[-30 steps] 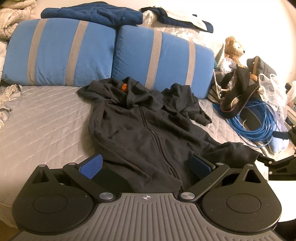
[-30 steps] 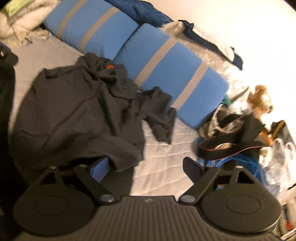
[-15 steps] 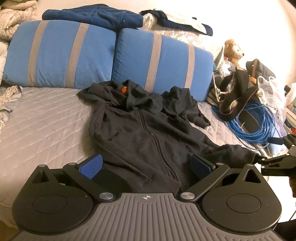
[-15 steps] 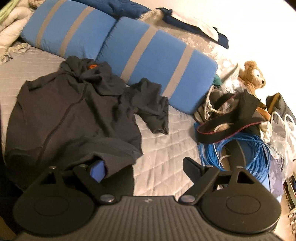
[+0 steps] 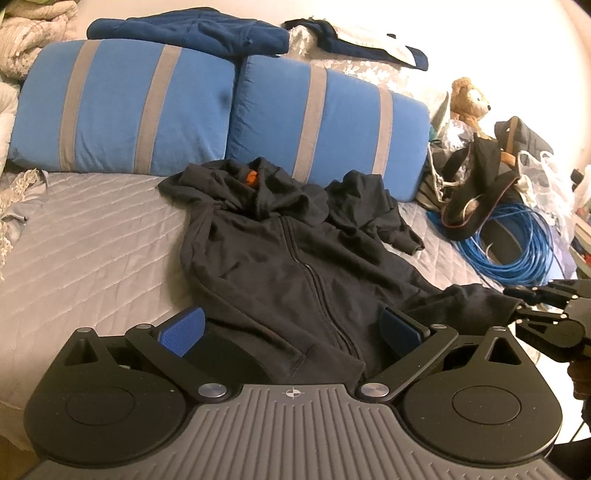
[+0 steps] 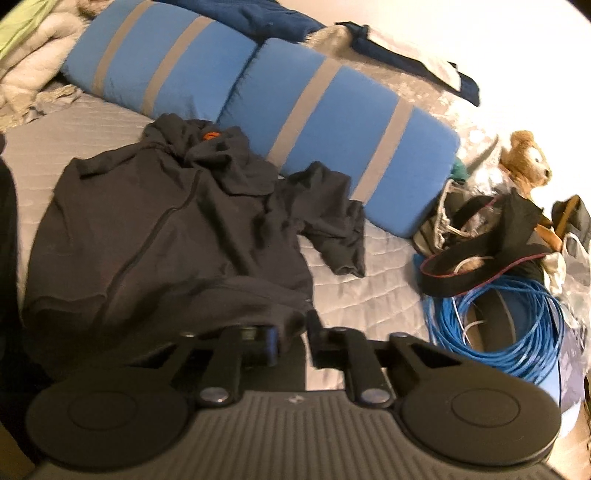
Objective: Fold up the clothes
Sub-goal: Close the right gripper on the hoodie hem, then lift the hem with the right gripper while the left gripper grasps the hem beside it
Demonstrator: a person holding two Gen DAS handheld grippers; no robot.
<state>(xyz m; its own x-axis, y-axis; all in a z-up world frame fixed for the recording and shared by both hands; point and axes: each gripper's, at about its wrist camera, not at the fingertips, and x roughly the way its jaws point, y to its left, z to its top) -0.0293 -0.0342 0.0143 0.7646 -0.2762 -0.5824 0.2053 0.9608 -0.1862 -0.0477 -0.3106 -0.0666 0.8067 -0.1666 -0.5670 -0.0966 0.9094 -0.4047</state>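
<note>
I see a black hoodie (image 5: 295, 266) with a little orange spot at its neck, lying on a grey bed cover (image 5: 92, 243) sewn in a diamond pattern. Behind it are two bright blue pillows (image 5: 229, 114) with grey stripes, and dark blue clothes (image 5: 192, 33) sit on top of them. To the side I see a brown teddy bear (image 5: 471, 99) and a blue cable (image 5: 513, 243), and my left gripper (image 5: 291, 326) is black with blue pads.
</note>
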